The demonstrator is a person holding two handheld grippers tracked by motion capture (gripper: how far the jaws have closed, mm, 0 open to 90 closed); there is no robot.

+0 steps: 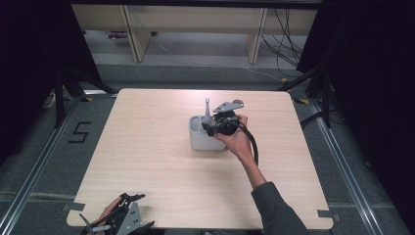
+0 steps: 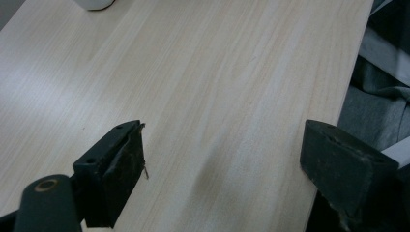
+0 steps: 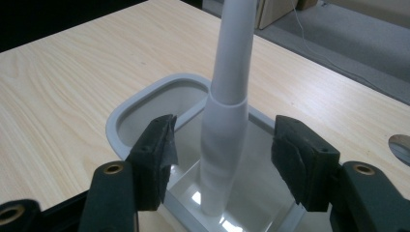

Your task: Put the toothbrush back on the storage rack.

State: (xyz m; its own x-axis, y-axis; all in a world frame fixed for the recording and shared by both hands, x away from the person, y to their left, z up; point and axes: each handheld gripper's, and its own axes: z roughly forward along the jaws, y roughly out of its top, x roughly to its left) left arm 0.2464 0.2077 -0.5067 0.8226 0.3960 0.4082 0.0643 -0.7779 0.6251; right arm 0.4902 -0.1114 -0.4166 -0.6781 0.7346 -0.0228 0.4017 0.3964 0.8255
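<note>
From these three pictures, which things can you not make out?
- High view: the holder's inside and the tool's lower end, hidden behind the right gripper.
- Right gripper view: the tool's top, cut by the upper edge.
- Left gripper view: a white object, cut by the top edge.

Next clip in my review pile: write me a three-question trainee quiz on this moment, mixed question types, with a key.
1. True or false: the right gripper has its jaws shut tight on the white handle.
2. Multiple choice: the left gripper is (A) over the grey container, (B) at the table's near edge, (C) on the floor.
3. Fill in: the white handle stands in the container's ___ compartment, seen from the right gripper view.

Key: 1 false, the jaws stand open either side of it; 2 B; 3 nearer.
</note>
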